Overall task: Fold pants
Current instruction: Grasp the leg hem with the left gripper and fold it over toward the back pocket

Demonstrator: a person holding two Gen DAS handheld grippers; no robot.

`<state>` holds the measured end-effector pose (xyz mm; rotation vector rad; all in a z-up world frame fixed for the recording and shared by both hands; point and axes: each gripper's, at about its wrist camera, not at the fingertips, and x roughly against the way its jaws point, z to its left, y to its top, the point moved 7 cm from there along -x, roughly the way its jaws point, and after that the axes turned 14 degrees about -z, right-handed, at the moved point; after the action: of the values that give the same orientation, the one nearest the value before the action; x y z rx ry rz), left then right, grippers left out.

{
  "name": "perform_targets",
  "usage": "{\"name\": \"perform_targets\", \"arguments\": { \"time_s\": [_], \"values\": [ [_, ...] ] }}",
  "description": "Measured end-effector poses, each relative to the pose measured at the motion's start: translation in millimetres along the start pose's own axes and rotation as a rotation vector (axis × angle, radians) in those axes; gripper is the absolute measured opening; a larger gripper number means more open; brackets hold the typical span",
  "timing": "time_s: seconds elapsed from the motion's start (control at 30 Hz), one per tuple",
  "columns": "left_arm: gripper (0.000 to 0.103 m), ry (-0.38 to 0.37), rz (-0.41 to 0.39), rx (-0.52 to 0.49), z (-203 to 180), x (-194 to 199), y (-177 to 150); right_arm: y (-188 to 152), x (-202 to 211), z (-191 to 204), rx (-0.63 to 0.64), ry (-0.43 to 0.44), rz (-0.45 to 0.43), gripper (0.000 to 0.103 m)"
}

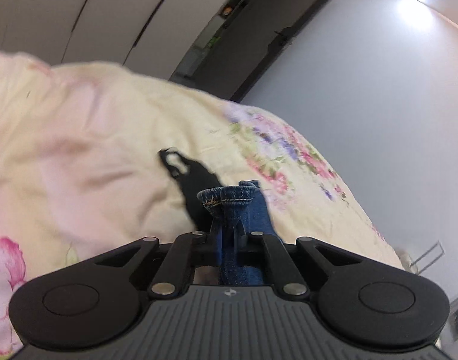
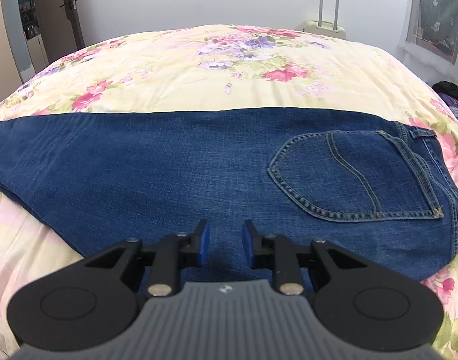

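The left gripper (image 1: 227,225) has its fingers pressed together on a bunched hem of the jeans (image 1: 226,199), the stitched cuff standing up just past the fingertips. That hem is lifted off the bedspread (image 1: 109,138), and the blur in the left wrist view suggests the hand is in motion. A small black object (image 1: 196,186) shows just behind the held cuff; what it is cannot be told.

The right gripper (image 2: 226,244) has its blue-padded fingers spread with a clear gap, holding nothing, poised over the near edge of the jeans roughly mid-length. In the right wrist view the jeans lie flat across the floral bedspread (image 2: 199,84), already doubled leg on leg by the look of it, with the back pocket (image 2: 354,177) and waistband at the right end and the legs running off to the left.

Judged from this, the risks are:
- the pinch holds only a small bite of thick denim, so a quick swing could pull the hem free
- only one of the two stacked hems may be caught, which would skew the fold
- with the right fingers not pressing, the body of the jeans may drag across the bedspread rather than crease
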<state>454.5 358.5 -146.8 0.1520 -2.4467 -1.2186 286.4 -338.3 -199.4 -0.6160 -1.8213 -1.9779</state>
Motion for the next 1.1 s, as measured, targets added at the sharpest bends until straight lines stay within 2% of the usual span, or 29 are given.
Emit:
{"name": "perform_targets", "arguments": {
  "time_s": [0.13, 0.23, 0.3, 0.43, 0.57, 0.63, 0.77, 0.83, 0.87, 0.93, 1.0, 1.1],
  "values": [
    [0.006, -0.122, -0.079, -0.211, -98, 53, 15, -7, 1, -14, -0.045, -0.005, 0.052, 0.020],
    [0.006, -0.226, -0.124, -0.362, -177, 95, 4, -10, 8, -22, -0.089, 0.002, 0.040, 0.020],
    [0.006, -0.298, -0.157, -0.488, -235, 121, -15, -10, 16, -24, -0.112, 0.025, 0.024, 0.020],
    [0.006, -0.422, -0.196, -0.719, -323, 174, -75, -10, 30, -26, -0.141, 0.075, 0.002, 0.021],
    [0.007, -0.526, -0.122, -0.903, -375, 208, -170, -8, 41, -31, -0.191, 0.112, -0.020, 0.021],
    [0.007, -0.568, -0.071, -1.012, -386, 221, -229, -8, 47, -37, -0.220, 0.125, -0.032, 0.023],
    [0.007, -0.647, 0.121, -1.238, -374, 238, -349, -11, 55, -51, -0.286, 0.128, -0.041, 0.026],
    [0.007, -0.665, 0.189, -1.332, -359, 243, -387, -15, 57, -57, -0.317, 0.132, -0.033, 0.026],
    [0.008, -0.672, 0.226, -1.376, -351, 251, -400, -17, 57, -59, -0.326, 0.135, -0.030, 0.027],
    [0.010, -0.682, 0.314, -1.393, -334, 256, -405, -22, 58, -62, -0.336, 0.141, -0.024, 0.027],
    [0.015, -0.709, 0.398, -1.371, -327, 257, -401, -25, 56, -64, -0.348, 0.152, -0.018, 0.027],
    [0.015, -0.756, 0.509, -1.331, -319, 256, -396, -27, 53, -63, -0.363, 0.171, -0.017, 0.028]
  ]
}}
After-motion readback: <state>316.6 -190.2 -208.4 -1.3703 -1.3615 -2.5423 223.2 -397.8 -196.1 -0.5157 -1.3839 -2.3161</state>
